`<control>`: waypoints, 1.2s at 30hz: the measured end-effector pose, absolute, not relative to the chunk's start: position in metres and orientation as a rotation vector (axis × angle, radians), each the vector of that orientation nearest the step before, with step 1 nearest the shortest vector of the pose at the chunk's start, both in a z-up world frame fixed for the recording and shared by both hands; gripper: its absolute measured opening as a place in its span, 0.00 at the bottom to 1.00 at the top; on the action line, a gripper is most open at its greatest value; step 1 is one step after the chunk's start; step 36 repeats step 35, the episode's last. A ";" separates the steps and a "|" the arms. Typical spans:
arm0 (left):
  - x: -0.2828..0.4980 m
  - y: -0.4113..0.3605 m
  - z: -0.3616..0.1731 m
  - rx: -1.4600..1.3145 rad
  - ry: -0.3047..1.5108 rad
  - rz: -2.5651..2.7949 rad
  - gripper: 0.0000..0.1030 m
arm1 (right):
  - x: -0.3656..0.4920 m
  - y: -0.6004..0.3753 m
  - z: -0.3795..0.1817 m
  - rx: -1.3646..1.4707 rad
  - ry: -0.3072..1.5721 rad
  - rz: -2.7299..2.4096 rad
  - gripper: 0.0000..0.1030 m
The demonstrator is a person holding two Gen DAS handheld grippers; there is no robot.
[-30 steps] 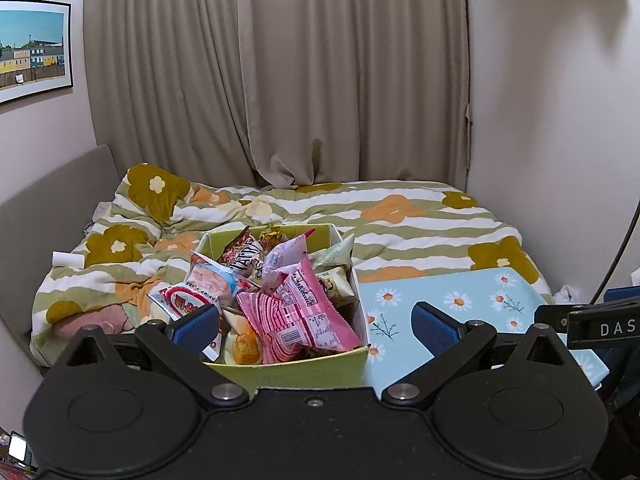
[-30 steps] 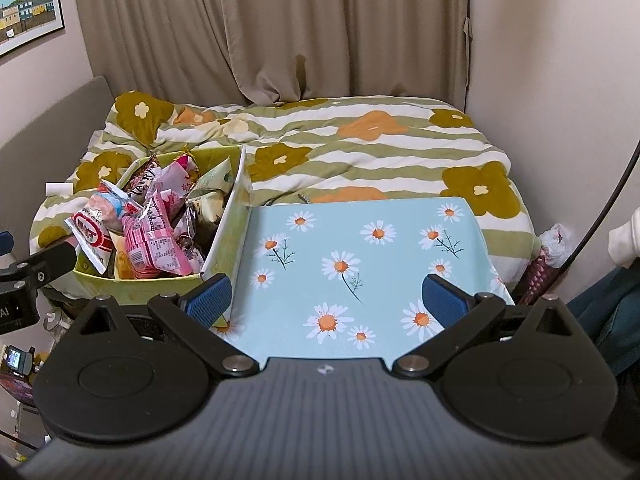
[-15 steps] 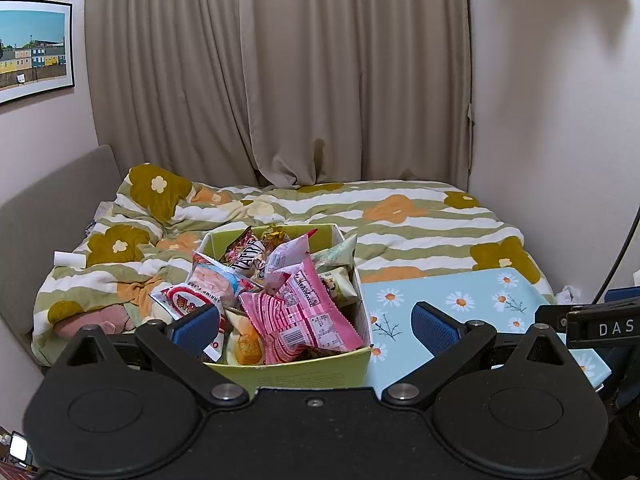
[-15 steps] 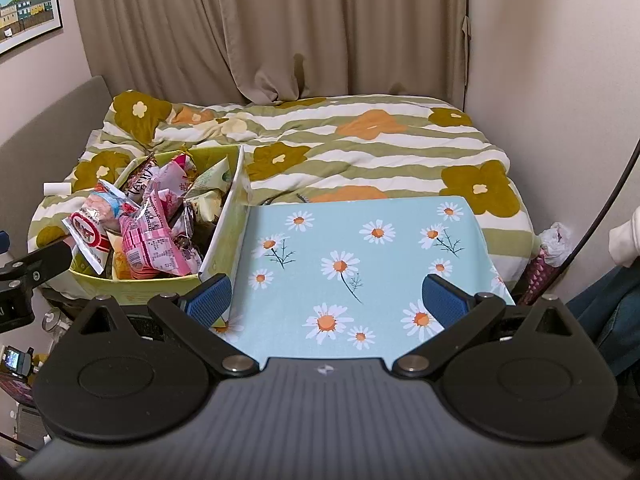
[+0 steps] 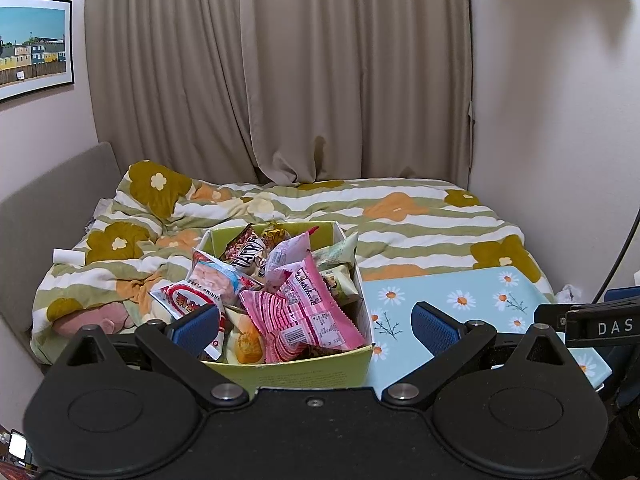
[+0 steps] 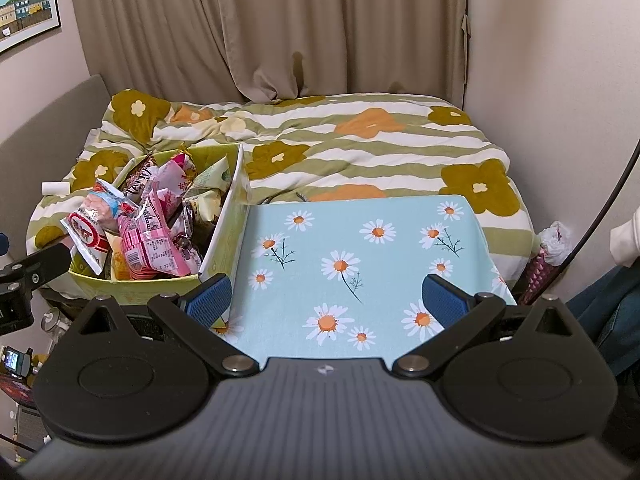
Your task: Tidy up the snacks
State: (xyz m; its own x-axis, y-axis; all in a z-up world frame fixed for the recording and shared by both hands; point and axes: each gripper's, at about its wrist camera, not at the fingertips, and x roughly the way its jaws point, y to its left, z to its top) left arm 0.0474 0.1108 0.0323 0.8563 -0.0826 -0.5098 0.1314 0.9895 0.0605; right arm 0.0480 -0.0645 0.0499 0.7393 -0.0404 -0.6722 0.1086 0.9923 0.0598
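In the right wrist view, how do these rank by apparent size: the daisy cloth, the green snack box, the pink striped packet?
1. Daisy cloth
2. Green snack box
3. Pink striped packet

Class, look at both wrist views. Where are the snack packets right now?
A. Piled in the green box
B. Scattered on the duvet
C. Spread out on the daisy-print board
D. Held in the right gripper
A: the packets are heaped inside the green box, while the daisy board beside it is bare and both grippers, left and right, are open and hold nothing.
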 end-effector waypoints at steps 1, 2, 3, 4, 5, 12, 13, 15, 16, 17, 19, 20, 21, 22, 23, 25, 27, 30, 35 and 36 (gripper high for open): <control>0.047 0.111 0.032 0.094 0.531 -0.113 1.00 | 0.049 -0.064 0.050 0.096 0.735 -0.082 1.00; 0.047 0.111 0.032 0.094 0.531 -0.113 1.00 | 0.049 -0.065 0.050 0.097 0.734 -0.082 1.00; 0.048 0.111 0.032 0.094 0.531 -0.113 1.00 | 0.049 -0.065 0.050 0.097 0.735 -0.081 1.00; 0.047 0.111 0.032 0.094 0.532 -0.113 1.00 | 0.049 -0.065 0.050 0.097 0.735 -0.081 1.00; 0.048 0.111 0.032 0.094 0.532 -0.113 1.00 | 0.049 -0.065 0.050 0.096 0.736 -0.081 1.00; 0.048 0.112 0.031 0.089 0.540 -0.113 1.00 | 0.049 -0.065 0.050 0.096 0.735 -0.082 1.00; 0.048 0.113 0.030 0.086 0.542 -0.114 1.00 | 0.049 -0.065 0.050 0.097 0.735 -0.081 1.00; 0.050 0.113 0.030 0.083 0.545 -0.115 1.00 | 0.049 -0.065 0.050 0.097 0.736 -0.081 1.00; 0.050 0.113 0.031 0.081 0.545 -0.117 1.00 | 0.049 -0.065 0.050 0.097 0.736 -0.081 1.00; 0.051 0.113 0.031 0.080 0.544 -0.118 1.00 | 0.049 -0.065 0.051 0.097 0.736 -0.082 1.00; 0.050 0.114 0.032 0.076 0.540 -0.112 1.00 | 0.049 -0.065 0.051 0.096 0.736 -0.081 1.00; 0.051 0.113 0.032 0.074 0.538 -0.107 1.00 | 0.049 -0.065 0.051 0.095 0.736 -0.081 1.00; 0.051 0.114 0.032 0.071 0.536 -0.105 1.00 | 0.049 -0.065 0.051 0.095 0.735 -0.081 1.00; 0.051 0.115 0.032 0.068 0.536 -0.104 1.00 | 0.049 -0.064 0.051 0.096 0.735 -0.081 1.00; 0.051 0.115 0.033 0.065 0.536 -0.102 1.00 | 0.049 -0.064 0.051 0.096 0.735 -0.080 1.00; 0.052 0.117 0.033 0.061 0.538 -0.105 1.00 | 0.052 -0.062 0.049 0.095 0.736 -0.080 1.00; 0.054 0.117 0.033 0.055 0.540 -0.104 1.00 | 0.052 -0.062 0.049 0.095 0.736 -0.081 1.00; 0.055 0.120 0.033 0.048 0.538 -0.104 1.00 | 0.052 -0.062 0.049 0.095 0.735 -0.080 1.00; 0.056 0.120 0.033 0.064 0.528 -0.096 1.00 | 0.055 -0.058 0.048 0.093 0.736 -0.080 1.00; 0.056 0.120 0.033 0.064 0.528 -0.096 1.00 | 0.055 -0.058 0.048 0.093 0.736 -0.080 1.00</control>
